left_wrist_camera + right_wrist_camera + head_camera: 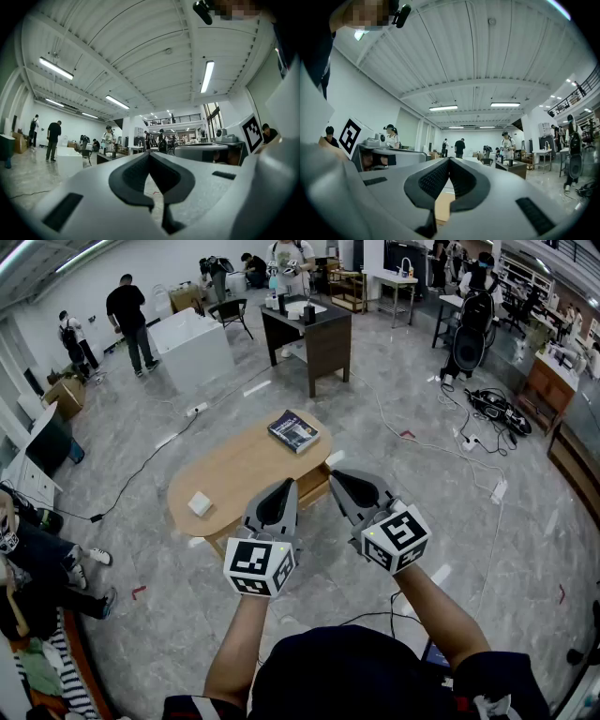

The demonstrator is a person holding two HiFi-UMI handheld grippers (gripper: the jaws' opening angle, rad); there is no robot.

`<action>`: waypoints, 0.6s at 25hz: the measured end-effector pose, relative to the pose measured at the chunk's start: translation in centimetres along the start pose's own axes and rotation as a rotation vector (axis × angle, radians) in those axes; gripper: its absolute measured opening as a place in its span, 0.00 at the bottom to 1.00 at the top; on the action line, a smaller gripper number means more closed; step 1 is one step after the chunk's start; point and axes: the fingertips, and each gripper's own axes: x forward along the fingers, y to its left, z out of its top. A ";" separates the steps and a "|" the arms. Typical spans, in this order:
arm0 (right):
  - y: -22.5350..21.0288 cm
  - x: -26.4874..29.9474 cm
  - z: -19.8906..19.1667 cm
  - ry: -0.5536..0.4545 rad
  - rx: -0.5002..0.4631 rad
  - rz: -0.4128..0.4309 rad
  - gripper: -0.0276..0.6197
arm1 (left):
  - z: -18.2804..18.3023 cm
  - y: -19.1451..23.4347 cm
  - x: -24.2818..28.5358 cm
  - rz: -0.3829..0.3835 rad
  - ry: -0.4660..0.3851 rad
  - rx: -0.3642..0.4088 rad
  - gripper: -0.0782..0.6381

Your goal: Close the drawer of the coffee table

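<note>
The oval wooden coffee table [234, 476] stands on the grey floor in front of me in the head view. A blue book [293, 430] and a small white box [200, 503] lie on its top. Between my grippers, under the table's near edge, a strip of the wooden drawer front [314, 489] shows; how far out it stands I cannot tell. My left gripper [286, 486] and right gripper [335, 476] hover side by side over that edge. In the gripper views the left gripper [150, 154] and the right gripper [449, 160] each have their jaws meeting at the tips, with nothing held.
A dark desk [309, 334] and a white cabinet [192, 348] stand behind the table. Cables and a power strip [497, 489] lie on the floor to the right. A seated person [33, 563] is at the left, and several people stand at the back.
</note>
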 end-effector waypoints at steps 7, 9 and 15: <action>0.3 -0.1 -0.4 0.005 0.008 0.004 0.06 | -0.8 -0.1 -0.2 -0.001 0.015 -0.002 0.10; 0.3 -0.2 -0.6 0.006 0.013 0.005 0.06 | -0.9 -0.2 -0.2 0.000 0.014 -0.004 0.10; -0.2 -0.9 -0.5 -0.007 0.027 -0.003 0.06 | -1.1 -0.9 -0.1 0.000 0.017 -0.009 0.10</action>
